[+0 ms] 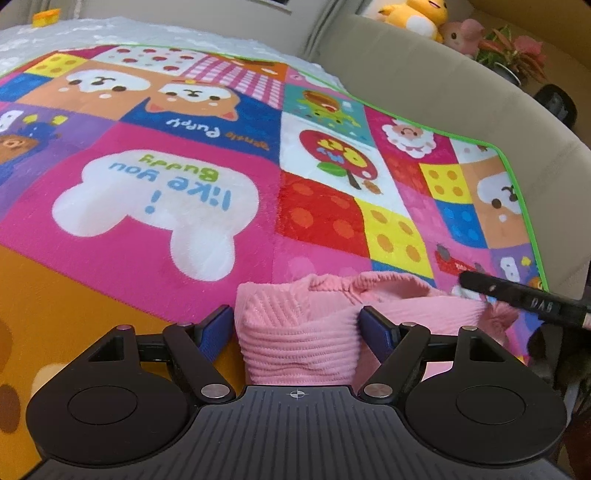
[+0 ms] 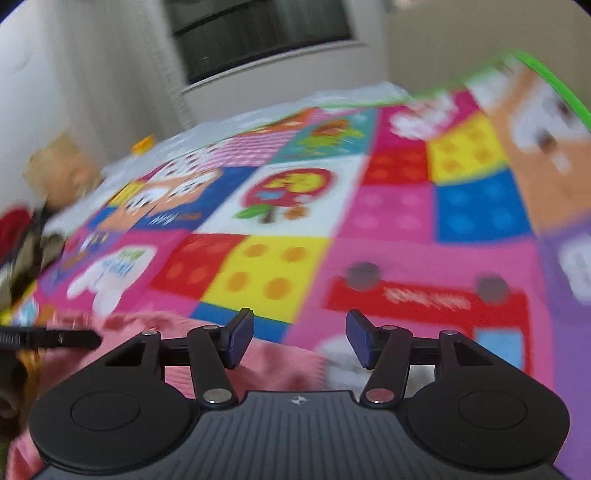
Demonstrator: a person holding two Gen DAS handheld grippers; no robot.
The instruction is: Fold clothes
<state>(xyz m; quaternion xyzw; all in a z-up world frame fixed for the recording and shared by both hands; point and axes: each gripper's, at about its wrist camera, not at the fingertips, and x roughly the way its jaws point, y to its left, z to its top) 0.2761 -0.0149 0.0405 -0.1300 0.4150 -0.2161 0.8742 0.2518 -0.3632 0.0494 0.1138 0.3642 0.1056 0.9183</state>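
On the colourful mat [image 1: 155, 258], the left gripper [image 1: 295, 328] stands wide around the pink garment [image 1: 306, 332], and the right gripper [image 2: 300, 338], beside the garment, is half-open and empty.

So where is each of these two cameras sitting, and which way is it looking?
Left wrist: on the left hand-held gripper, looking down its fingers at the pink garment between open jaws on the patchwork blanket.
Right wrist: on the right hand-held gripper, jaws open and empty, facing blanket and window.
Shared: blanket, pink garment; each glimpses the other gripper's black finger.
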